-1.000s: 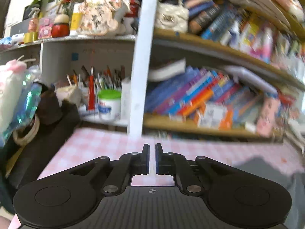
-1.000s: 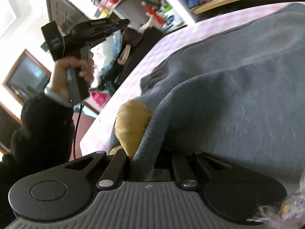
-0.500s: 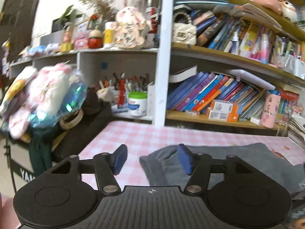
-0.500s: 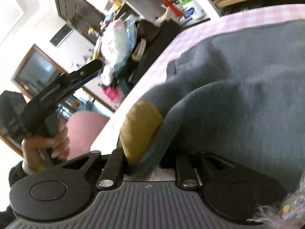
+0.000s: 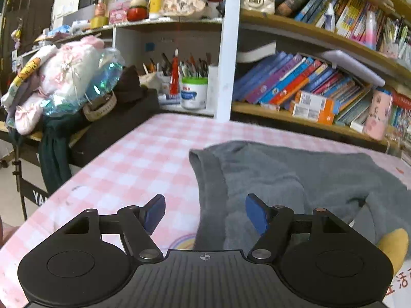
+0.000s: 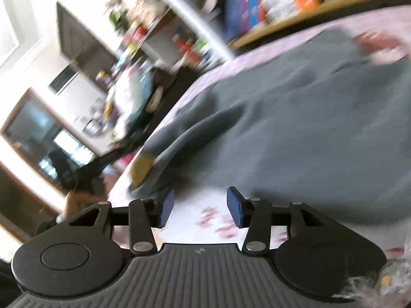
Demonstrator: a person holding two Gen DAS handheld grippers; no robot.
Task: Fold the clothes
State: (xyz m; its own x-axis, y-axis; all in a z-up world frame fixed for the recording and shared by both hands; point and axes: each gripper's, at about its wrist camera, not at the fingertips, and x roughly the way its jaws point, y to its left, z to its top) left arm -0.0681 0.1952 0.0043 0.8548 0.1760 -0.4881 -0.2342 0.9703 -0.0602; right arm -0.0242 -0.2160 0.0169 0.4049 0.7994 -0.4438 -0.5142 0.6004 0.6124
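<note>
The grey garment point(image 5: 295, 177) lies spread over the pink-checked table point(image 5: 143, 159), lower right of the frame. The left gripper point(image 5: 204, 214) hangs wide open straddling its hem; the right gripper point(image 6: 199, 206), also spread and empty, hovers beside the cloth. I'd pinch the hem squarely, catching both layers.

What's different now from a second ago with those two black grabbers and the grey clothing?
The right gripper has let go of the grey garment and now stands open, with the cloth lying ahead of it. The left gripper, shut a second ago, has opened and dropped toward the garment's edge. The garment stays on the pink checked table.
</note>
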